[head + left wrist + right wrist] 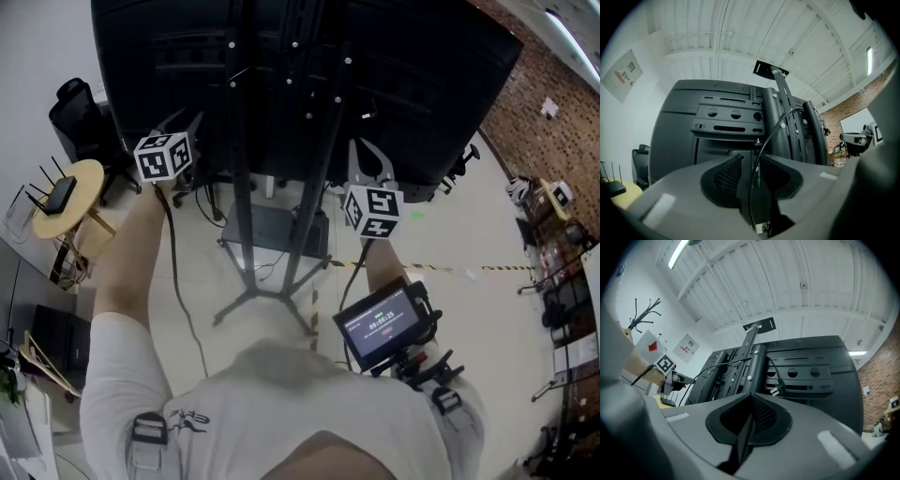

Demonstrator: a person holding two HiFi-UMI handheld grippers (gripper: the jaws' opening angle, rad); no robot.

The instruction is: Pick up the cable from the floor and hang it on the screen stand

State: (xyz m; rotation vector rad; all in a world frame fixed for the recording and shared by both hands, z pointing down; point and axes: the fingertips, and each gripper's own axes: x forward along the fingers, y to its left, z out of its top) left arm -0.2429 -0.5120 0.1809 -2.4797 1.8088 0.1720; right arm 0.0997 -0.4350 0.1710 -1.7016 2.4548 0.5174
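Now left gripper (751, 161) jaws apart, cable (774, 127) through the gap. Right gripper (751, 398) closed, empty; its view catches the plug (776, 390), left's doesn't.

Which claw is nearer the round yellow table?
Left. The left claw is apart from the yellow table but on its side of the screen stand; the right claw is across the stand.

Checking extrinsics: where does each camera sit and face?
Head view: on the head, facing steeply down at the screen's back and stand; arms, torso, left gripper, right gripper show.
Left gripper view: on the left gripper, facing the screen; jaws apart, cable between.
Right gripper view: facing the same screen; jaws together.
Shared: screen, cable.
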